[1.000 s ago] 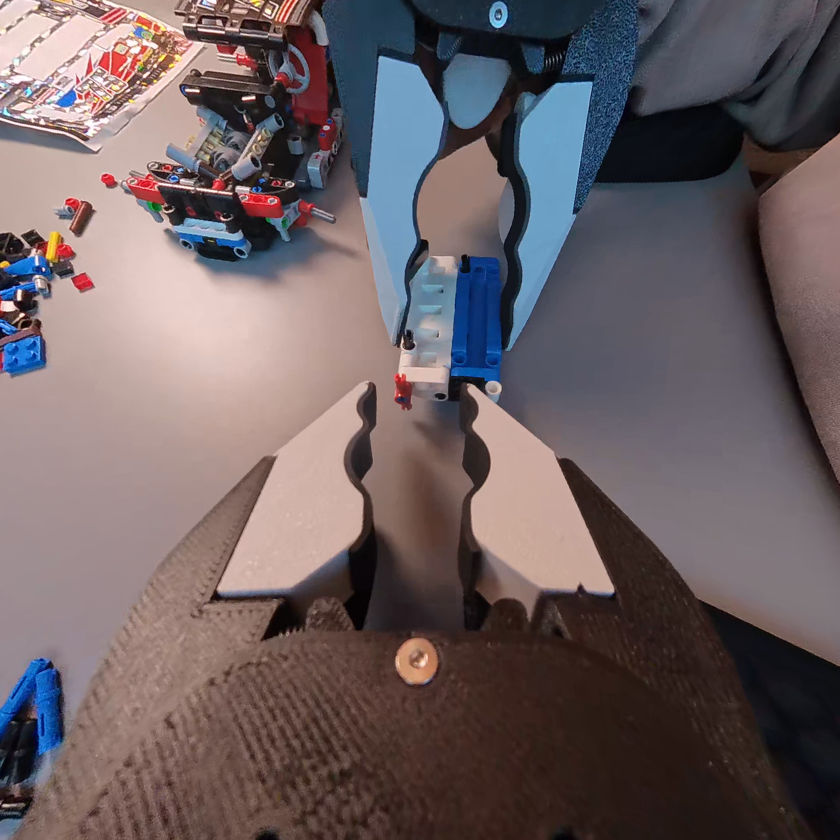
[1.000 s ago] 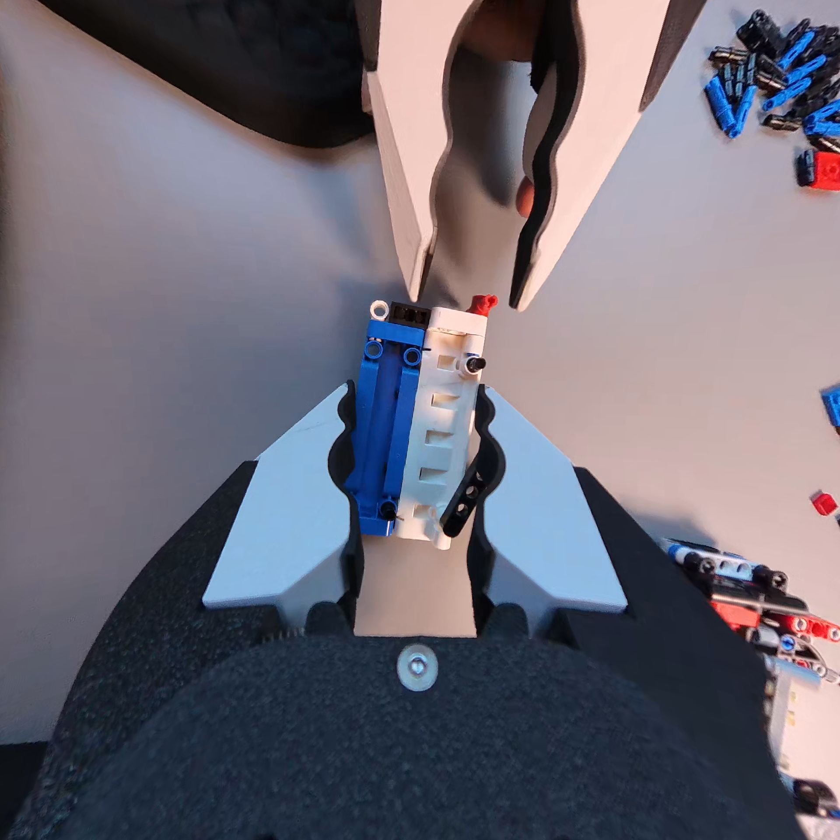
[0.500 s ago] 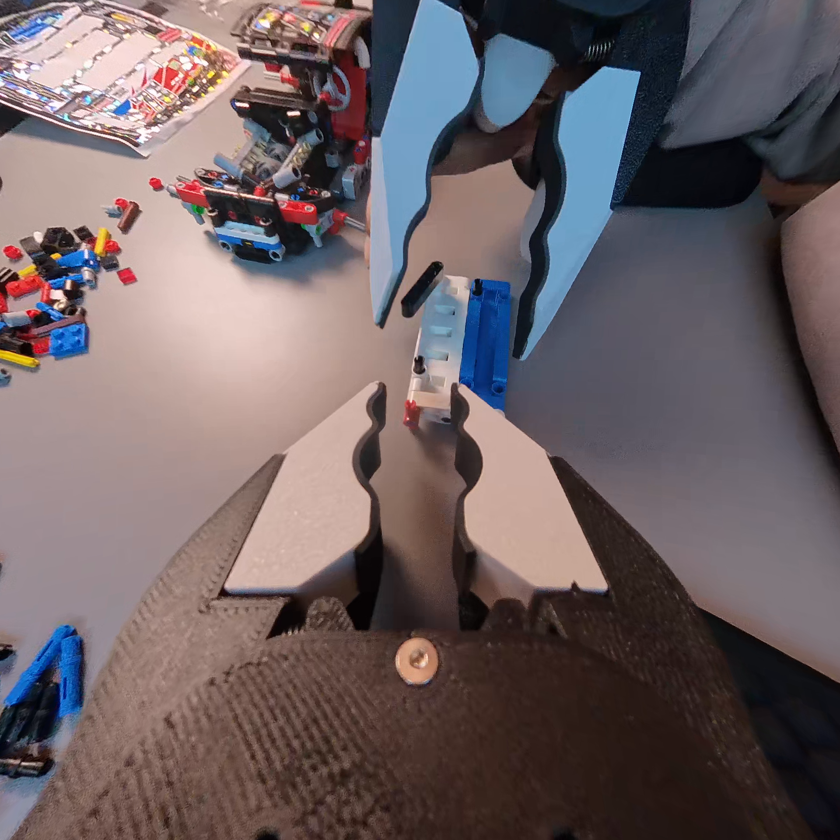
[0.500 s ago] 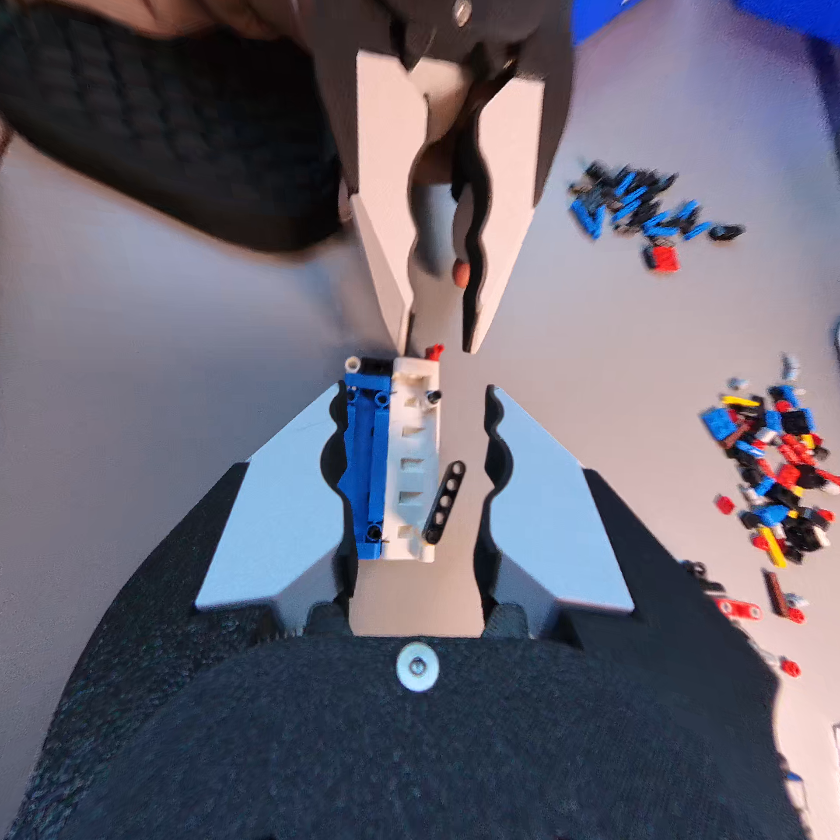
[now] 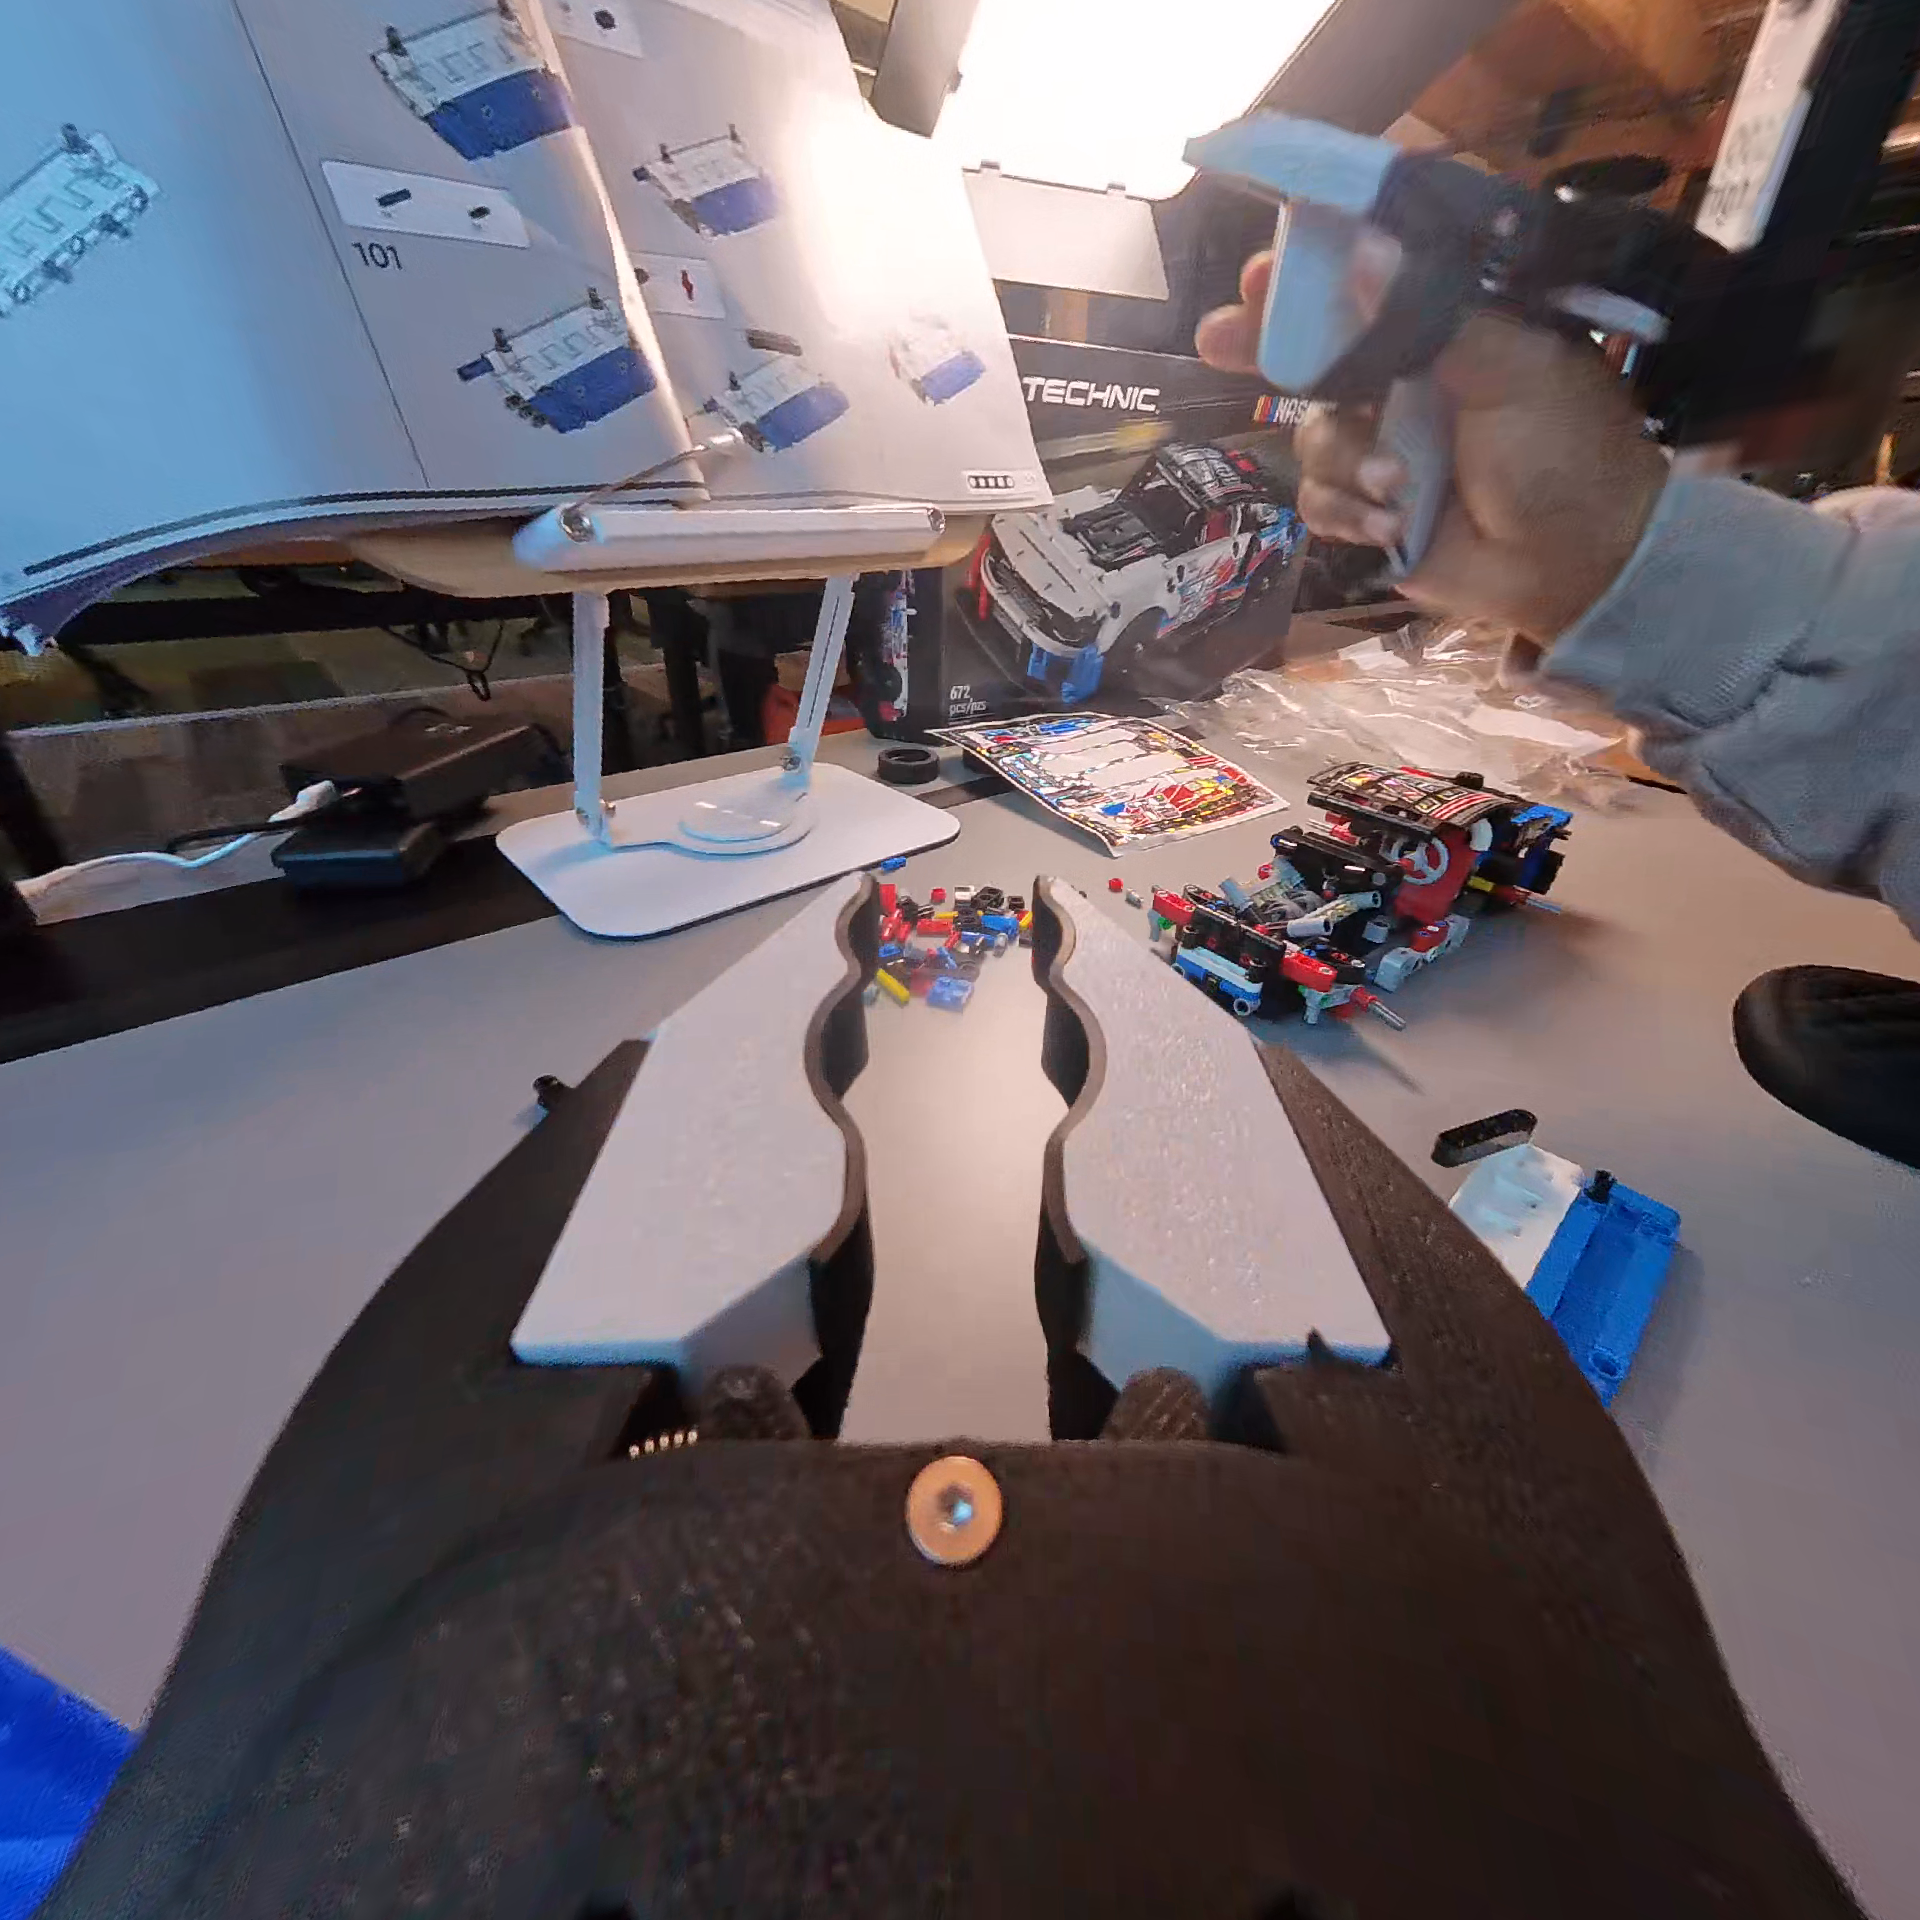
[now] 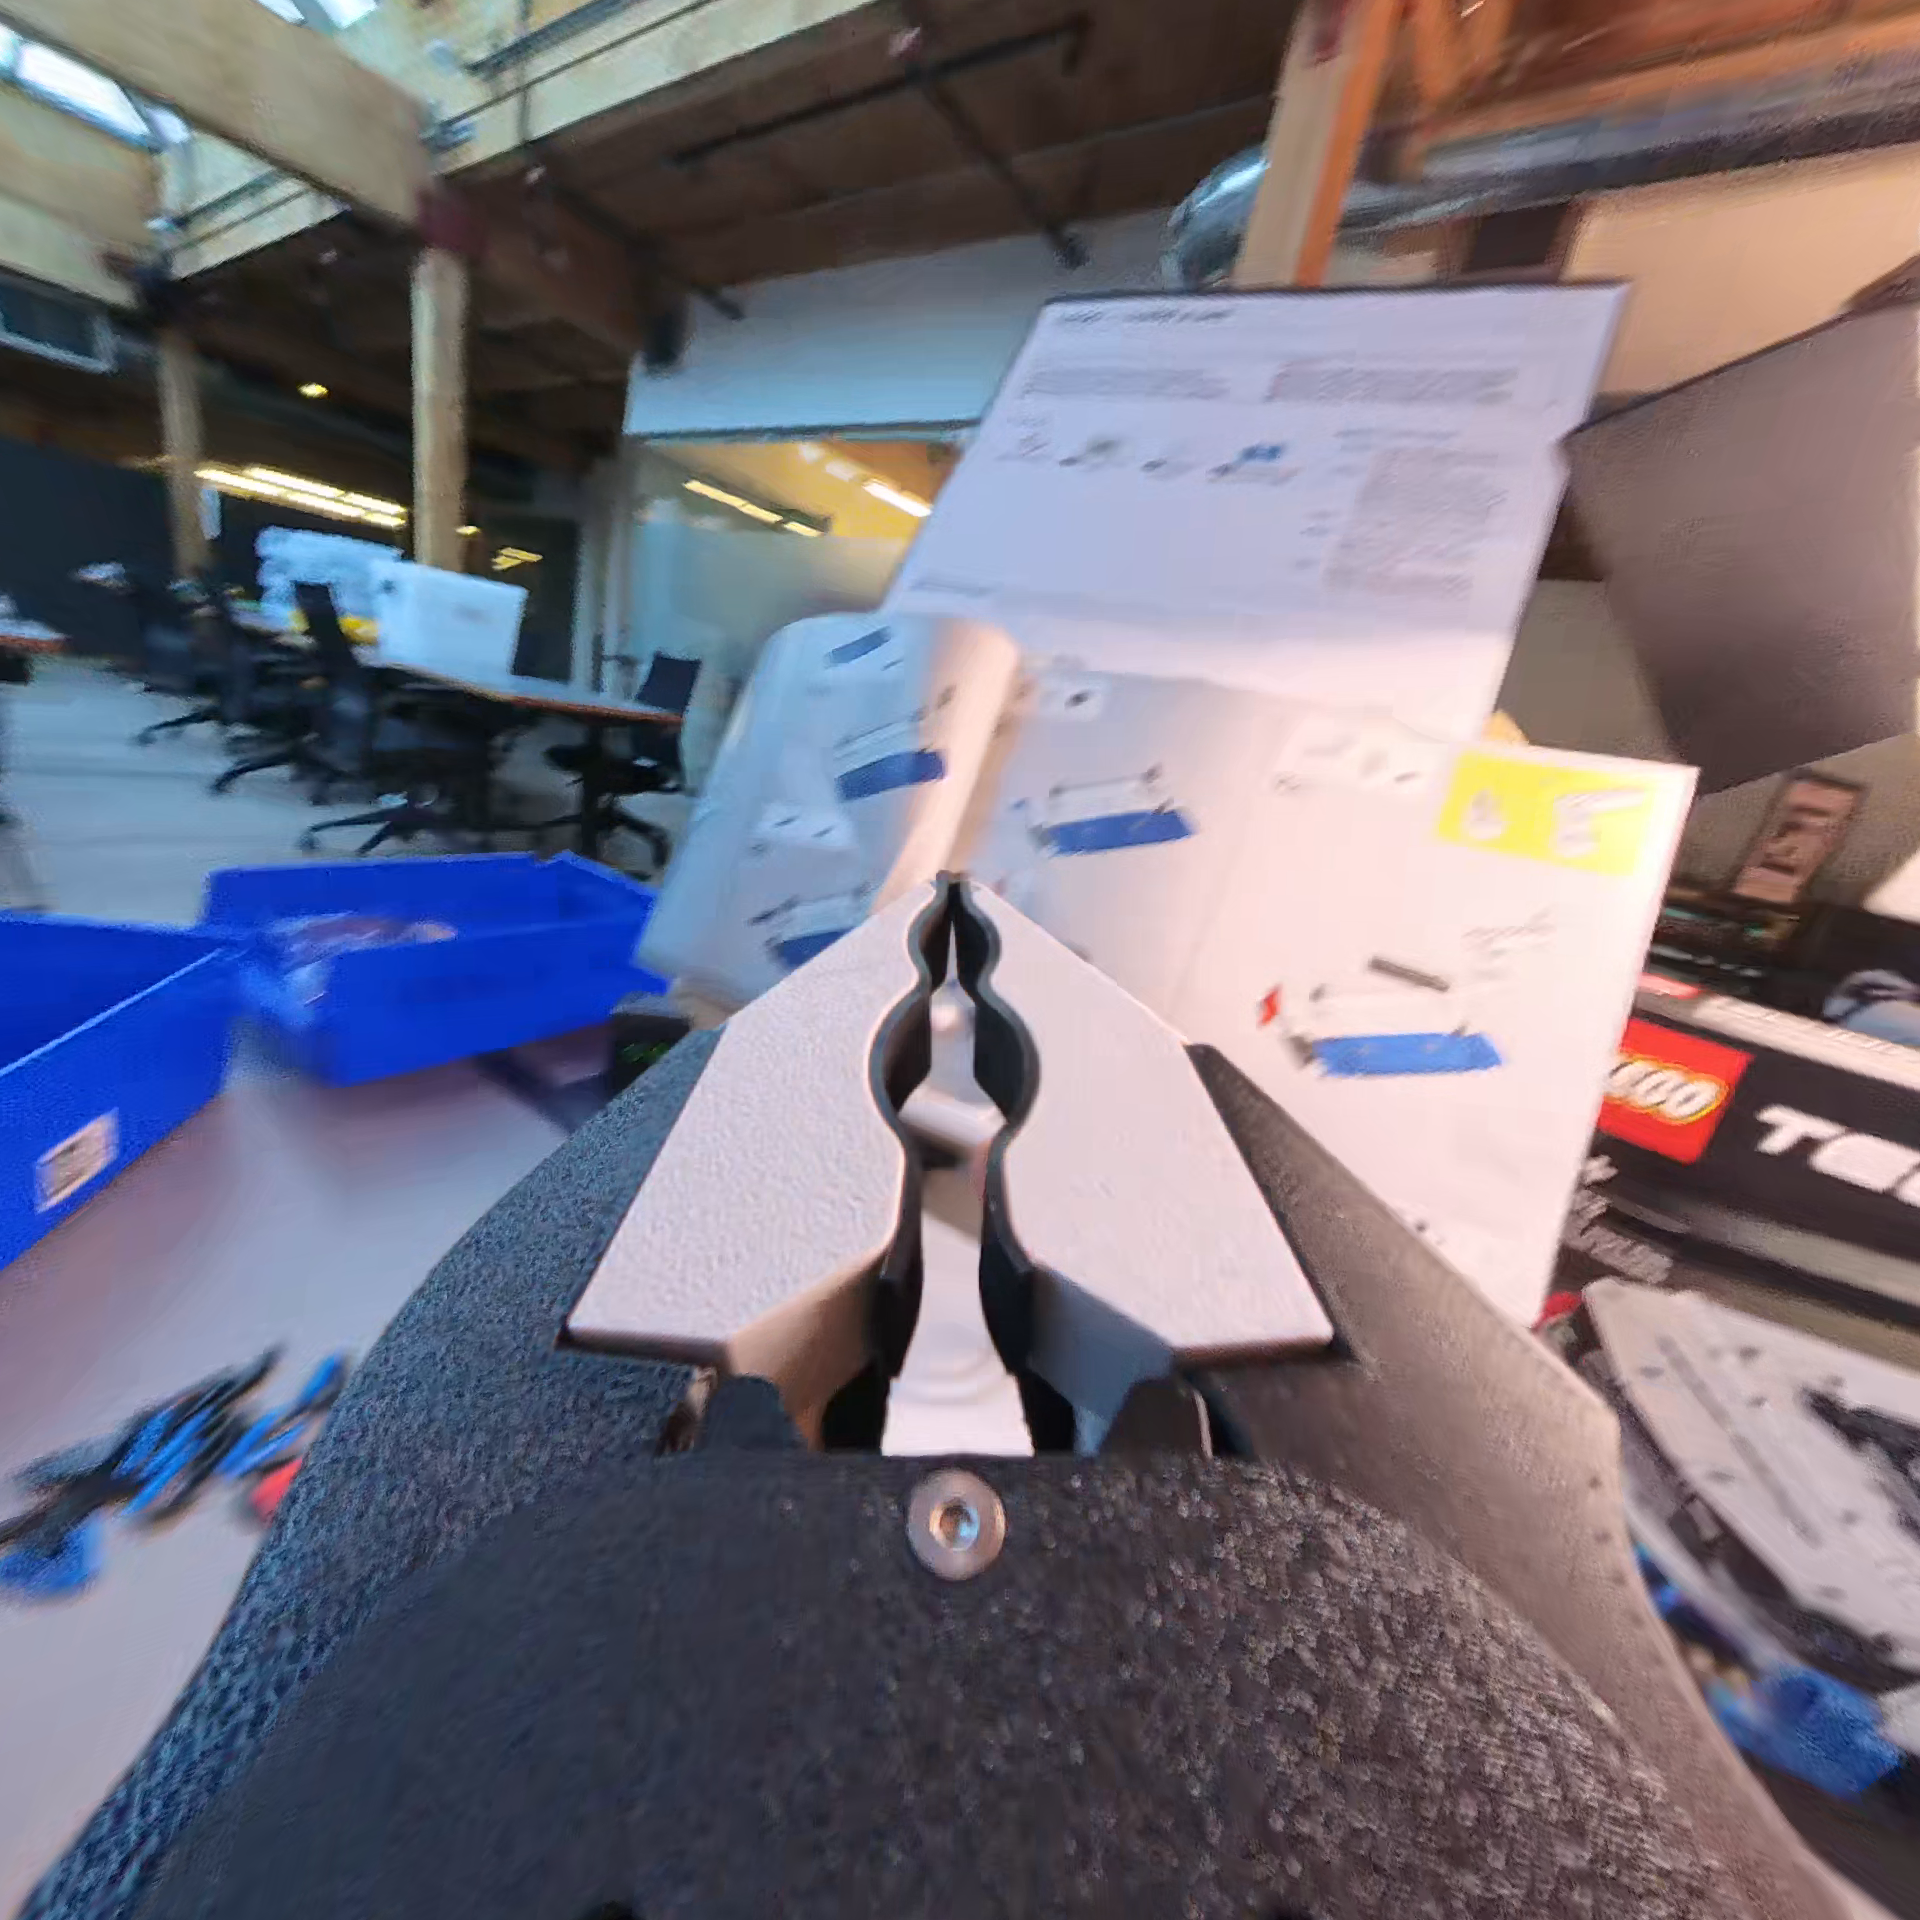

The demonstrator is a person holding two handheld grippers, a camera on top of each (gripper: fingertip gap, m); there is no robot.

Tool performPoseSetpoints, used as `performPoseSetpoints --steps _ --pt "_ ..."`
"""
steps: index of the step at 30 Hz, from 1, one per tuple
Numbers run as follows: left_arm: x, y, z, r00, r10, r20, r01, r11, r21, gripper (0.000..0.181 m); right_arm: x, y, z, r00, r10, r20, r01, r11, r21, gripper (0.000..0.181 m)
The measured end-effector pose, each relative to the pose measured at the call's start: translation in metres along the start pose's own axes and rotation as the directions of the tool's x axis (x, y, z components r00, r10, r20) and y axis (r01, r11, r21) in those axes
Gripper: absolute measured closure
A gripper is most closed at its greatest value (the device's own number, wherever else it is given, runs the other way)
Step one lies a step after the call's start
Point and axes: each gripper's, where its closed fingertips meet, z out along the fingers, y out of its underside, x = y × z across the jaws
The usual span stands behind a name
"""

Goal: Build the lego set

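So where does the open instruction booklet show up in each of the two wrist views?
Left wrist view: the instruction booklet fills the upper left, propped on a white stand, above and beyond the open left gripper.
Right wrist view: it stands centre-right, blurred, just beyond the shut right gripper.
Shared landmark: the black set box beside the booklet, at the right edge here.

Grey-fingered black tongs point(image 5: 945, 909), grey sleeve point(image 5: 1756, 665)
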Motion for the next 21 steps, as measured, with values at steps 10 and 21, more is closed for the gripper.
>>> performPoseSetpoints --steps 10,21 --pt "0.016 0.016 0.006 0.993 0.115 -0.029 -0.117 0.991 -0.066 0.157 0.134 0.017 0.14 0.973 -0.073 -0.219 0.042 0.989 -0.143 0.181" --pt "0.028 0.019 0.008 0.984 0.157 -0.085 -0.163 0.984 -0.072 0.159 0.146 0.04 0.158 0.972 -0.118 -0.202 0.082 0.981 -0.177 0.181"
